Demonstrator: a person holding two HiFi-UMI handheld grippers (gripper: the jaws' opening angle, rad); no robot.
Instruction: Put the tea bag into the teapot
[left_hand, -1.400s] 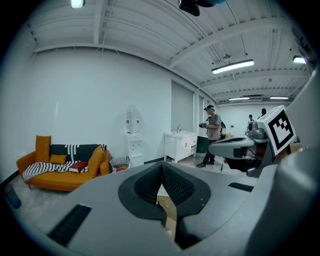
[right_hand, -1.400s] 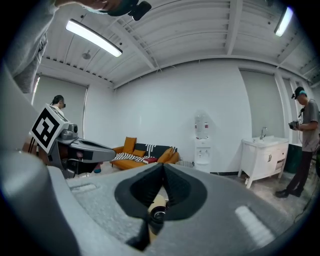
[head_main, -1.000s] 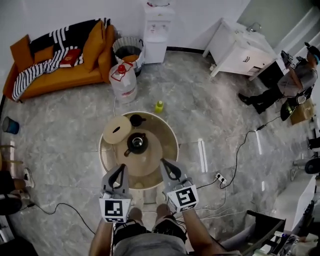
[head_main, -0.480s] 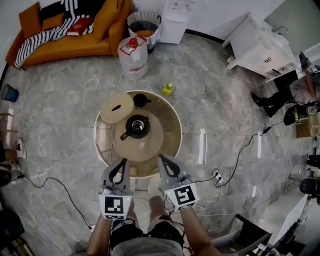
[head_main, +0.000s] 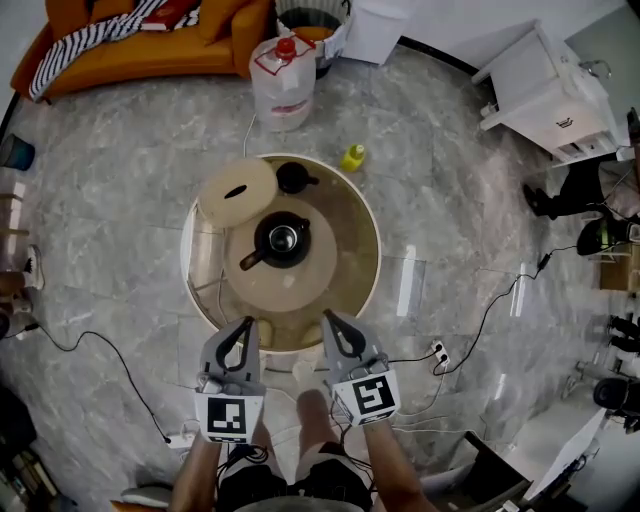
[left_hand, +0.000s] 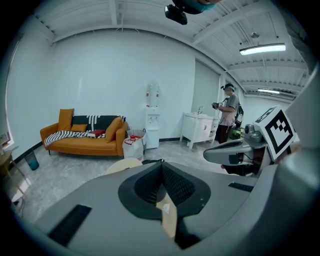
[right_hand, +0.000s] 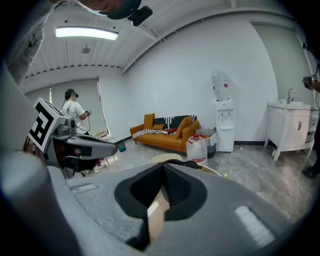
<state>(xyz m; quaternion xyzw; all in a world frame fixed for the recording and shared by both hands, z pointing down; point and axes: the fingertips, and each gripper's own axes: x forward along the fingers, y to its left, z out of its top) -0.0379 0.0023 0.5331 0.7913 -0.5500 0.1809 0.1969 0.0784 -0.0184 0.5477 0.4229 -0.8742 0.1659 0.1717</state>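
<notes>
Black and open at the mouth, the teapot (head_main: 281, 239) stands on a round wooden tray (head_main: 300, 290) in the middle of the round worktop (head_main: 368, 225). A pale disc (head_main: 237, 191) lies at the tray's far-left edge, and a small dark item (head_main: 294, 178) sits just beyond the teapot. Both claws hover over the worktop's near rim, apart from the teapot. The left claw (head_main: 246, 324) has its jaws pressed together on nothing, and the right claw (head_main: 329, 318) is likewise closed and empty. The tea bag is too small to pick out.

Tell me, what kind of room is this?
Probably a lounge corner of an office or studio: an orange sofa, a water dispenser and a round table with a black teapot on it.
</notes>
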